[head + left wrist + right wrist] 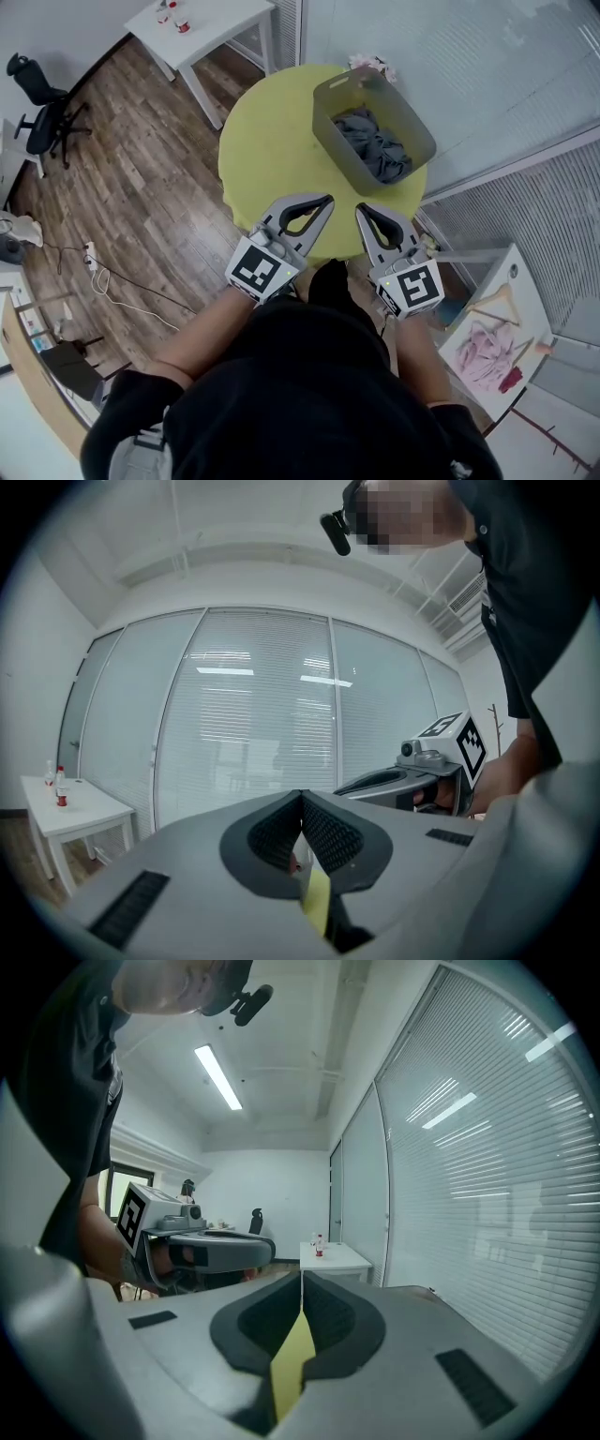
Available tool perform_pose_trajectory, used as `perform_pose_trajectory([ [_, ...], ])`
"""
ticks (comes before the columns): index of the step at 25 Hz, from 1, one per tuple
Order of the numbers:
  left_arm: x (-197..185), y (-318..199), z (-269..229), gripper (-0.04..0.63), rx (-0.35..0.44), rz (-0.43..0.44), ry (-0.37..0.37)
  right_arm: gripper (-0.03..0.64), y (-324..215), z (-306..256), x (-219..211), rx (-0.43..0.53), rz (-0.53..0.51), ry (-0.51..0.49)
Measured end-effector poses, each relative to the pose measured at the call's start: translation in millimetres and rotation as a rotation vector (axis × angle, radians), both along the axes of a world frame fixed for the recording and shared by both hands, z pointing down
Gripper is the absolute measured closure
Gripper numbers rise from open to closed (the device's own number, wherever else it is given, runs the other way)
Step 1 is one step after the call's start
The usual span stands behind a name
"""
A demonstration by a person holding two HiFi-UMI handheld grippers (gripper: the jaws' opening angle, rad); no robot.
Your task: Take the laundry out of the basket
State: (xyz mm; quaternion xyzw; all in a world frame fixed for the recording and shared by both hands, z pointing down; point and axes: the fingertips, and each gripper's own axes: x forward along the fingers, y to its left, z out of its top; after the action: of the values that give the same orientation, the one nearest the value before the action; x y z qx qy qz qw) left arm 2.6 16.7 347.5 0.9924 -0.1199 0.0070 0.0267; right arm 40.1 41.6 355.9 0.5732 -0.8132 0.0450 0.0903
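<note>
**Left tool** (323, 199): jaws closed tip to tip, nothing between them. Only a sliver of the yellow desk showed through the gap behind the pads. Held level over the near edge of the desk, pointing at the basket.

**Right tool** (361, 208): jaws closed, pads meeting along one line, nothing gripped. Held just beside the left tool, to its right, the two tips near each other but apart.

**Basket** (328, 131): grey, rectangular, open-topped. Stood on the desk ahead of both tools, nearer the right tool's line, with bare desk between it and the tool tips.

**Laundry** (375, 148): dark grey-blue cloth, crumpled, lying inside the basket below its rim. Touched by neither tool.

**Desk** (267, 141): round, yellow-green top, carrying the basket.

**Pink item** (370, 64): small, at the desk's far edge, just beyond the basket. Too small to identify.

**White desk** (216, 28): ahead and to the left of the left tool, with small red-capped bottles (178, 19) on it.

**Office chair** (42, 112): black, far to the left of the left tool, on the wooden floor (141, 187).

**Pink garment** (487, 352): on a white board to the right of the right tool, a hanger (497, 302) beside it.
</note>
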Motion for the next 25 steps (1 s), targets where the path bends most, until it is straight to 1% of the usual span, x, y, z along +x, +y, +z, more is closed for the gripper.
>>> perform_pose_trajectory([
  [4,23,-27,0,0.586,0.018,-0.037,-0.012,0.592,-30,4,31,-0.010,-0.026,0.010],
  [9,64,-63,1,0.586,0.044,-0.078,-0.033,0.592,-66,13,78,-0.049,-0.048,0.029],
  [15,113,-105,8,0.586,0.025,-0.143,0.002,0.591,-104,24,129,-0.091,-0.078,0.052],
  [21,156,-131,17,0.586,0.031,-0.169,-0.010,0.591,-128,45,173,-0.129,-0.101,0.042],
  [25,177,-146,22,0.586,0.043,-0.181,-0.017,0.591,-140,66,195,-0.185,-0.114,0.048],
])
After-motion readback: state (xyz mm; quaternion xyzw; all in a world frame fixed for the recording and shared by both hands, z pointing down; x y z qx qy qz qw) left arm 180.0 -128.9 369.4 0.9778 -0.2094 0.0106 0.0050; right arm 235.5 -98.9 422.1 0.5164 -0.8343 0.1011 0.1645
